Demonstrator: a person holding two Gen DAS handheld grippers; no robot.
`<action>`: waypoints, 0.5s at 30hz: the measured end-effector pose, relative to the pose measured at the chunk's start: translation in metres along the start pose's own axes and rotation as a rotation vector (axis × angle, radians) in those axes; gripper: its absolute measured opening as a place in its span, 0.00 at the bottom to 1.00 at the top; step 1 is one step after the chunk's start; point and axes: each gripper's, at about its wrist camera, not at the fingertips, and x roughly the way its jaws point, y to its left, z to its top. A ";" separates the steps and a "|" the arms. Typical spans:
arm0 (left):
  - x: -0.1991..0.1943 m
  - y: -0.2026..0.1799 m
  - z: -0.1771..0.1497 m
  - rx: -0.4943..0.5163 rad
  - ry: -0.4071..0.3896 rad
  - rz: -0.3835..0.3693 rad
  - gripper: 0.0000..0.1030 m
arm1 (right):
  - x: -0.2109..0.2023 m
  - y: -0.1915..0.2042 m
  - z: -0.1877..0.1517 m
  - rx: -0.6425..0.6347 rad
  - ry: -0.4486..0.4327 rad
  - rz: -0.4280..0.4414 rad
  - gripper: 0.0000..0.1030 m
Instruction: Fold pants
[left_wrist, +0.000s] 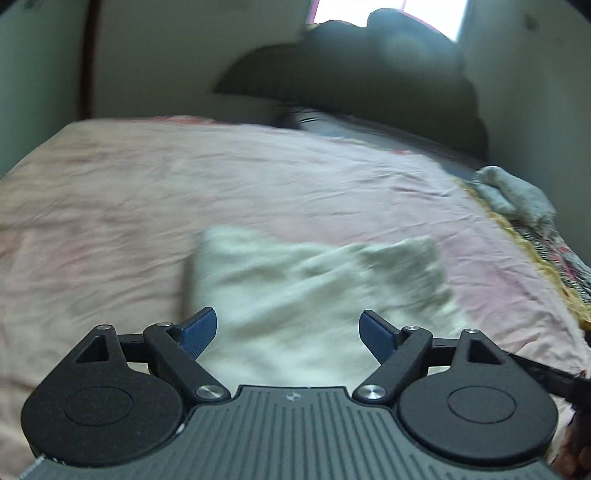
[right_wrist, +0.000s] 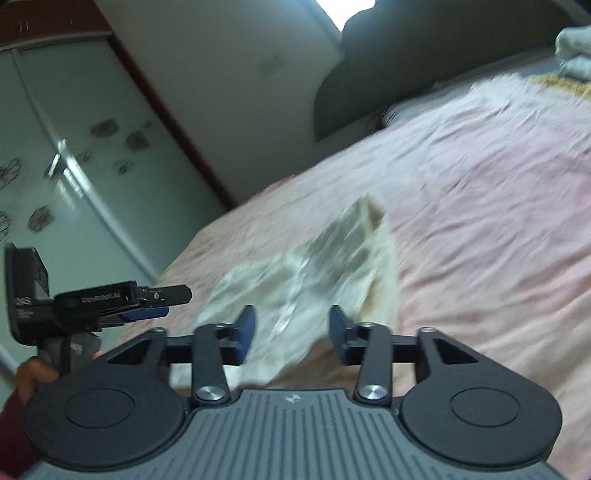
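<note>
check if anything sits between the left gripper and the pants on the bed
Nothing visible does. The left gripper is open just above the cream pants, which lie on the pink bedspread with only bare cloth around them.

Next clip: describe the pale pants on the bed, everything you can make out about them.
The pants are a cream or off-white cloth, thin and creased by the look of it, lying on the pink bedsheet as a compact, roughly rectangular bundle, so apparently already folded over. One corner shows a greyer, shadowed patch; in the right wrist view an edge looks yellowish. Motion blur hides seams, waistband and pockets. Both sets of tongs, left and right, stand open in front of the bundle with no cloth pinched between them.
</note>
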 end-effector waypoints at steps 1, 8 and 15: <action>-0.002 0.009 -0.005 -0.017 0.008 0.017 0.83 | 0.004 -0.001 -0.003 0.009 0.017 0.006 0.47; 0.000 0.040 -0.014 -0.058 0.034 0.035 0.82 | 0.024 -0.021 -0.008 0.136 0.004 -0.072 0.46; 0.004 0.040 -0.018 -0.036 0.048 0.013 0.83 | 0.026 -0.025 -0.017 0.093 0.028 -0.123 0.14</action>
